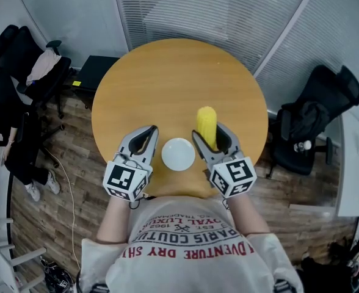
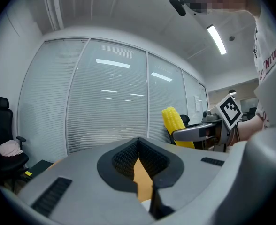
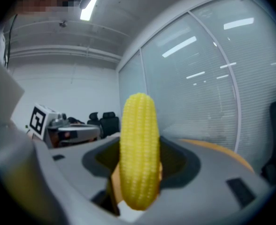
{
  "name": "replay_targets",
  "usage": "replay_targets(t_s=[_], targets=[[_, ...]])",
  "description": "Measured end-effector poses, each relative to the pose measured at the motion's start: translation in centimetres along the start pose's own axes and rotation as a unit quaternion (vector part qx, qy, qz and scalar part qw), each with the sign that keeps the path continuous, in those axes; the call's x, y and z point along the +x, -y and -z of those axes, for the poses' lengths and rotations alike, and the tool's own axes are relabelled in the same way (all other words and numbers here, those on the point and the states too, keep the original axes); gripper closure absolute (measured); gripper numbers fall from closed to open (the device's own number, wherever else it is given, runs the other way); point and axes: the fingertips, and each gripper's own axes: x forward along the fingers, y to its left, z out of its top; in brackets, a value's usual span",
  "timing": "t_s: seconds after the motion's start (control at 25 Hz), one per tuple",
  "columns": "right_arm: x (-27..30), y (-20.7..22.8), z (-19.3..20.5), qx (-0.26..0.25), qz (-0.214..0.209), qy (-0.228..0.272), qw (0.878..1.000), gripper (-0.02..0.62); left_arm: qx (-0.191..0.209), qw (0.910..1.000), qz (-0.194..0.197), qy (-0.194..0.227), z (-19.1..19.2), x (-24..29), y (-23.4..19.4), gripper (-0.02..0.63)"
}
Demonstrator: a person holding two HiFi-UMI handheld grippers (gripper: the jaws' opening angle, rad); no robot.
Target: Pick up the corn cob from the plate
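The yellow corn cob (image 1: 207, 126) stands upright between the jaws of my right gripper (image 1: 215, 138), held above the round wooden table (image 1: 167, 84). In the right gripper view the corn cob (image 3: 139, 149) fills the middle, gripped near its lower half. The small white plate (image 1: 178, 154) lies bare on the table between the two grippers. My left gripper (image 1: 144, 140) hovers left of the plate with its jaws together and nothing between them (image 2: 145, 172). From the left gripper view the corn cob (image 2: 174, 121) shows at the right, clamped in the other gripper.
Black office chairs stand at the left (image 1: 27, 72) and at the right (image 1: 317, 115) of the table. A black box (image 1: 97, 72) sits on the floor at the table's left. Glass walls with blinds close the far side.
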Motion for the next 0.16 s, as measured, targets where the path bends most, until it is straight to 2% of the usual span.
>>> replay_targets(t_s=[0.16], targets=[[0.33, 0.10, 0.12, 0.000, 0.000, -0.001, 1.000, 0.330, 0.000, 1.0000, -0.002, 0.000, 0.04, 0.15, -0.32, 0.571]])
